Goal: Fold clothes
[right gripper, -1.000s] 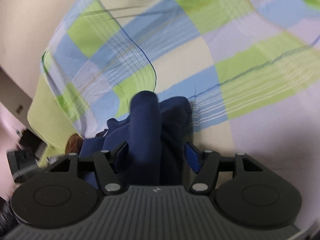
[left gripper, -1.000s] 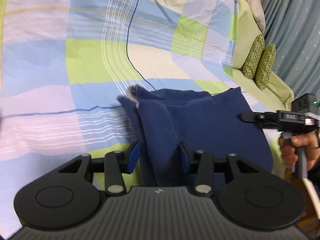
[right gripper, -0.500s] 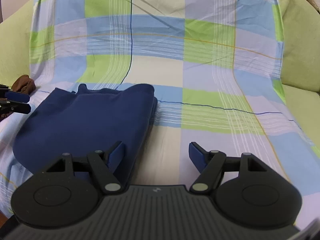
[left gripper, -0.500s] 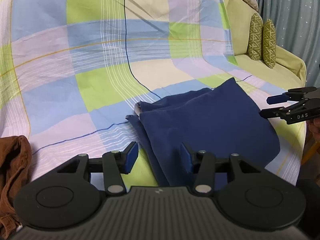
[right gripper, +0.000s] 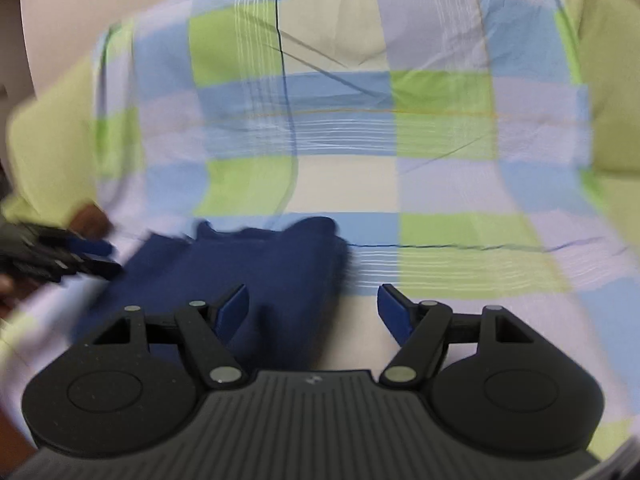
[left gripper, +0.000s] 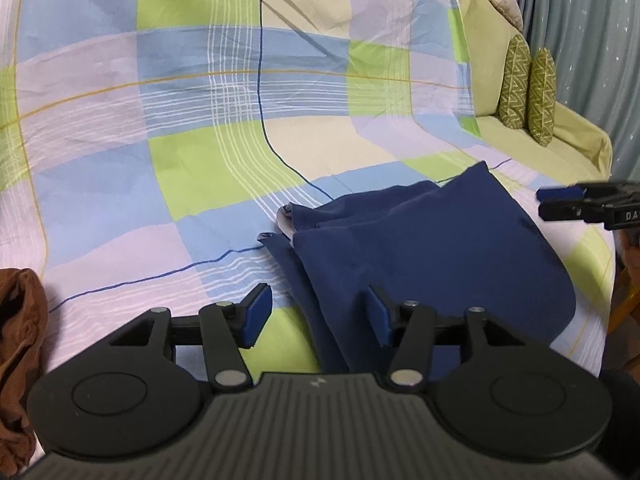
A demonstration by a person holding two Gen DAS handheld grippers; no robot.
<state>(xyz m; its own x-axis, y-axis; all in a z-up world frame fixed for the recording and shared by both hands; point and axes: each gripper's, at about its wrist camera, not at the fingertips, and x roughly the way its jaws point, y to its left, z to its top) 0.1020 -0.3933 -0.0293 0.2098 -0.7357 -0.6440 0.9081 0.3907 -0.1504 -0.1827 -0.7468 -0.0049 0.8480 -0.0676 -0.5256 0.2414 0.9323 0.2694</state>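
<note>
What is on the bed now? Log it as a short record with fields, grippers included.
surface: plaid sheet over a bed
garment: navy cloth, folded, lying flat on the sheet
left gripper: open, jaws have just been opening, above the cloth's near edge, not gripping it
right gripper: open, holding nothing, the cloth's right edge below it
other clothes: brown garment at the left edge
background: two green pillows, grey curtain
</note>
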